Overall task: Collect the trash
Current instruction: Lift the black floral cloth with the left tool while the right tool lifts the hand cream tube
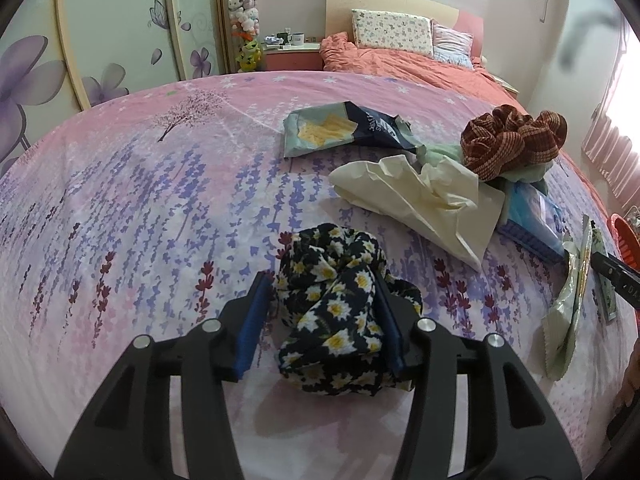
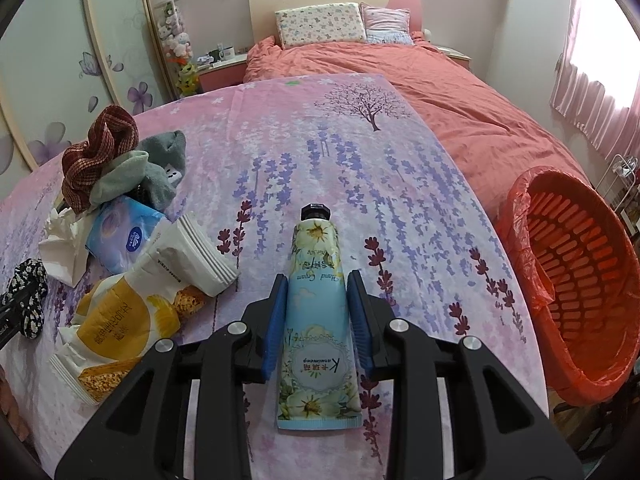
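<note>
My left gripper (image 1: 322, 280) stands around a black daisy-print cloth (image 1: 336, 312) on the bed sheet; its blue pads touch the cloth on both sides. My right gripper (image 2: 317, 284) stands around a blue hand cream tube (image 2: 318, 320), cap pointing away; the pads sit close beside it. A blue-green snack bag (image 1: 340, 128), crumpled cream paper (image 1: 416, 196), a blue tissue pack (image 2: 120, 232) and a yellow-white snack wrapper (image 2: 132, 308) lie on the sheet. The orange basket (image 2: 576, 280) with a red liner stands right of the bed.
A red-brown checked cloth (image 1: 508, 140) and grey-green socks (image 2: 156, 168) lie in the pile. The pink floral sheet (image 1: 140, 200) covers the near bed. A coral duvet (image 2: 440, 92) and pillows lie beyond. A nightstand with mugs (image 1: 292, 46) stands at the wall.
</note>
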Demonstrator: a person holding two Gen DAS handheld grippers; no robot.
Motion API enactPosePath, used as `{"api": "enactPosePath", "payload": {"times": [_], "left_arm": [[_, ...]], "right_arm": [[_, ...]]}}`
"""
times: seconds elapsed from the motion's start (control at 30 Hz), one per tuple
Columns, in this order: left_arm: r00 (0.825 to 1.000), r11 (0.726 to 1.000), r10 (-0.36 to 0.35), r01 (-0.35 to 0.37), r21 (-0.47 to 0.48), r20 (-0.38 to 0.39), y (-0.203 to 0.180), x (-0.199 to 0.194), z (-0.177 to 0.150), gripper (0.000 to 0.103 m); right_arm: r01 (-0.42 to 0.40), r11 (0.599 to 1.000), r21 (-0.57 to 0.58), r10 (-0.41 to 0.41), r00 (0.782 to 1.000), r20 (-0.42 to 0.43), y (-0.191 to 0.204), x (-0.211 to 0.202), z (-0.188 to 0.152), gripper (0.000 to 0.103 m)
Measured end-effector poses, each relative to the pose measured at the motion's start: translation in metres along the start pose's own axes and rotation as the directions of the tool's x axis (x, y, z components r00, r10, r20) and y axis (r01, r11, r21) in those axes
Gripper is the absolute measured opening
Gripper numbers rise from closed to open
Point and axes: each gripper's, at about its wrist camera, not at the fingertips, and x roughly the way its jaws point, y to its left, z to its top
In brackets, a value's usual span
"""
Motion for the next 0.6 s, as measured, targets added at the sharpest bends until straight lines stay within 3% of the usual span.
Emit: {"api": "enactPosePath", "payload": {"times": [0.17, 0.23, 0.3, 0.4, 0.6], "left_arm": [[1.000, 1.000, 0.002, -0.002, 0.002, 0.000, 0.000, -0.001, 0.000, 0.051], [1.000, 1.000, -0.007, 0.007, 0.006, 0.002, 0.000, -0.002, 0.000, 0.046], [0.999, 0.999, -0.035, 0.035, 0.022, 0.008, -0.003, -0.004, 0.000, 0.029], [0.999, 0.998, -0.040, 0.040, 0.039, 0.011, -0.008, -0.008, 0.000, 0.021], [0.997, 0.997, -0.066, 0.064, 0.032, 0.043, -0.010, -0.029, 0.007, 0.018]], "right_arm": [[-0.001, 1.000, -0.003, 0.001, 1.000, 0.000, -0.002, 0.000, 0.000, 0.033], [-0.001, 1.000, -0.006, 0.001, 1.000, 0.000, -0.002, 0.000, 0.000, 0.031], [-0.015, 1.000, 0.007, 0.015, 1.000, 0.004, -0.004, 0.000, 0.000, 0.030], [-0.042, 0.999, 0.008, 0.042, 0.999, 0.009, -0.006, -0.003, -0.001, 0.030], [-0.091, 0.996, 0.017, 0.090, 0.994, 0.056, -0.014, -0.027, -0.010, 0.029]]}}
